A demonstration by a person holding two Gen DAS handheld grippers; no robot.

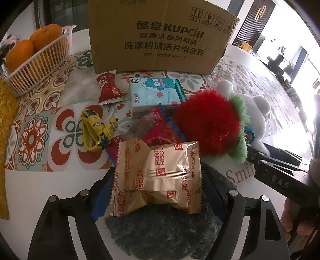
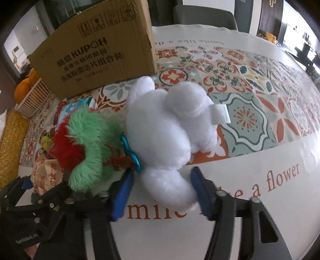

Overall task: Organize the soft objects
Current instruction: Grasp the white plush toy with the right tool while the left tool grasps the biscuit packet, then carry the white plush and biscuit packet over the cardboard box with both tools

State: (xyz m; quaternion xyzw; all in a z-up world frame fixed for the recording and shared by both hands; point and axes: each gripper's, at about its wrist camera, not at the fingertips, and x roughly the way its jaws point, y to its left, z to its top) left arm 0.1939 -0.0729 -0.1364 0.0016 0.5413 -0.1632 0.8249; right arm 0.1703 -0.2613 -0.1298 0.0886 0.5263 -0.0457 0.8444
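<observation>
Our left tongs (image 1: 158, 188) clench a gold foil biscuit packet (image 1: 158, 178); our right tongs (image 2: 162, 192), spread, straddle a white plush toy (image 2: 168, 128) whose face is hidden.

- The cardboard box (image 1: 160, 36) stands at the back of the bench (image 1: 40, 180).
- The basket (image 1: 38, 64) sits left of it.
- The tissue pack (image 1: 156, 92) lies before the box.
- The plush toy (image 2: 168, 124) lies right of the pompom (image 1: 210, 124).

Daylight glare blows out the right side; fisheye edges curve, slightly soft.

Patterned tablecloth (image 2: 250, 84), grey chair (image 2: 204, 17) behind the table, bright window (image 1: 296, 40), dark slatted wall (image 1: 254, 22)
</observation>
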